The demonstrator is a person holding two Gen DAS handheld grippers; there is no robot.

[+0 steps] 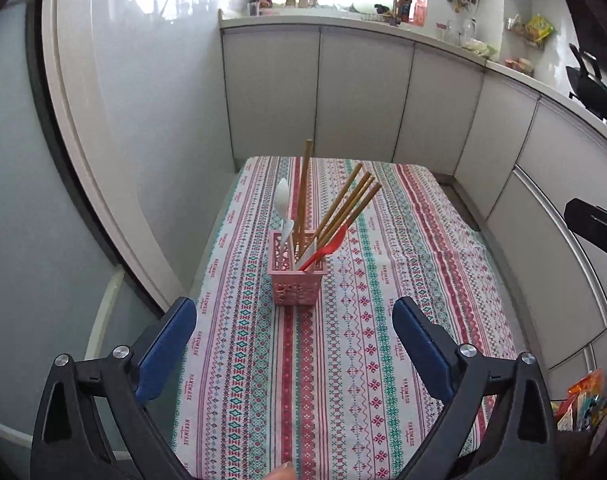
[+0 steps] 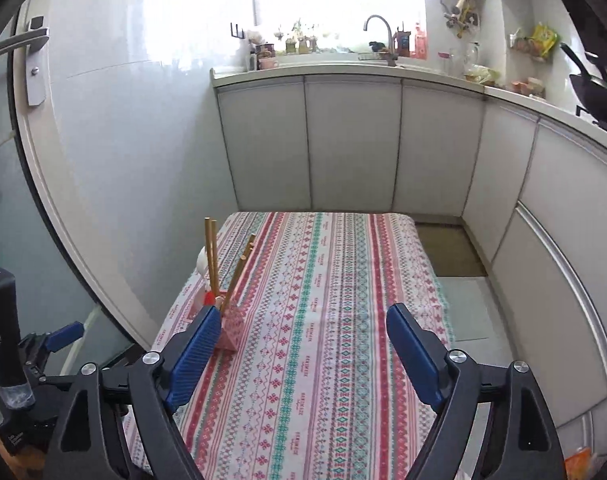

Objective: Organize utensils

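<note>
A pink perforated utensil basket (image 1: 297,280) stands on the patterned tablecloth (image 1: 383,300). It holds several wooden chopsticks (image 1: 343,208), a white spoon (image 1: 282,200) and a red spoon (image 1: 321,254). My left gripper (image 1: 295,332) is open and empty, just short of the basket. In the right wrist view the basket (image 2: 231,330) sits at the left, partly hidden behind my left finger, with chopsticks (image 2: 212,256) sticking up. My right gripper (image 2: 299,344) is open and empty above the cloth. The left gripper (image 2: 63,336) shows at the far left.
White kitchen cabinets (image 2: 351,144) and a counter with a sink tap (image 2: 379,32) stand beyond the table. A door (image 2: 35,80) is on the left. A black pan (image 1: 595,88) sits on the right counter. Snack packets (image 1: 583,400) lie at the lower right.
</note>
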